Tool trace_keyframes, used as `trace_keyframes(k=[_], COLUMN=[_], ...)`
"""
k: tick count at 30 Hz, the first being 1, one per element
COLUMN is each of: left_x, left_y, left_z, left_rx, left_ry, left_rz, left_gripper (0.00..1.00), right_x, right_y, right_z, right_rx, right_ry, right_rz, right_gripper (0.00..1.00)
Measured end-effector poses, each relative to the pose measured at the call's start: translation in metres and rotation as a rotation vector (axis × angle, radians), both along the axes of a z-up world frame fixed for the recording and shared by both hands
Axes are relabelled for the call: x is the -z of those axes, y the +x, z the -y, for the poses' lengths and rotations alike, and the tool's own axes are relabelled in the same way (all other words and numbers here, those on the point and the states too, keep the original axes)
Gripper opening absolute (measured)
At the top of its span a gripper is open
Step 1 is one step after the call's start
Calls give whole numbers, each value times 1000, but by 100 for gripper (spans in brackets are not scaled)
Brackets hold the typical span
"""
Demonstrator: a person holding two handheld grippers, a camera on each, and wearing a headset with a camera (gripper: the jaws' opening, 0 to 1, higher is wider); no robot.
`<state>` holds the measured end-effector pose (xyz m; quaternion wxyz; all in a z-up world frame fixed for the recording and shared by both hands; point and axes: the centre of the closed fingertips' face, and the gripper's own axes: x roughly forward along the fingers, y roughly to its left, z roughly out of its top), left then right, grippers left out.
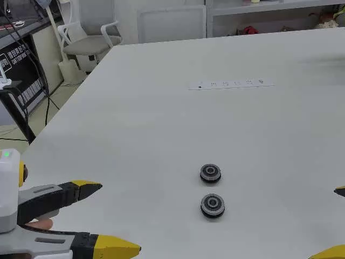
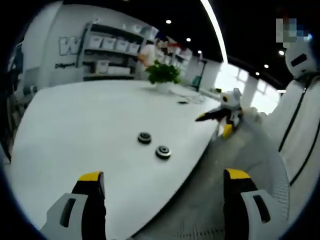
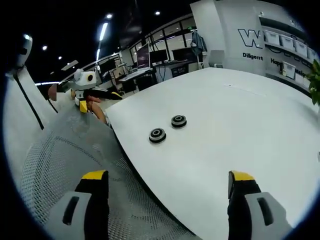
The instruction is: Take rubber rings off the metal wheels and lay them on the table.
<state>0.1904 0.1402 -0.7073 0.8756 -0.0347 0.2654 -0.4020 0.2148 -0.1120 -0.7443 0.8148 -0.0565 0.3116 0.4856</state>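
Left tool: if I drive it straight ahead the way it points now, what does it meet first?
Probably the nearer metal wheel, lying almost dead ahead between the open jaws of the left tool, with bare table before it. Height is hard to judge, so the tool might pass over it.

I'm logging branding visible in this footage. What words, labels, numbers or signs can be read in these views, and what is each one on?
"W": large letter on the back wall, right gripper view; the rest is cut off.
"Diligent": smaller line below it on the same wall.
Black sign with white characters and a barcode, at the left of the head view: too blurred to read.
Power strip on the table: markings too small to read.
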Motion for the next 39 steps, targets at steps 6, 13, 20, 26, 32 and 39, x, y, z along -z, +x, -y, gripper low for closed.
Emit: trace_keyframes(k=[6, 13, 20, 26, 32, 39], left_x=[-1, 1, -3, -3, -6, -9], left_y=[0, 1, 3, 4, 5, 5], left_z=[-1, -7, -11, -12, -13, -12], left_rx=[-4, -6, -16, -13, -11, -6], left_ry=[4, 30, 39, 43, 54, 60], left_rz=[3, 8, 30, 35, 44, 48], left_gripper=[100, 100, 100, 100, 100, 100], right_x=[0, -2, -4, -9, -15, -20], right_y=[-1, -3, -4, 0, 2, 3], right_z=[0, 1, 2, 8, 11, 10], right_rx=[-12, -23, -34, -29, -31, -34], right_ry=[6, 17, 13, -4, -6, 3], right_rz=[-1, -11, -15, 5, 18, 28], right_gripper=[94, 95, 95, 93, 91, 90])
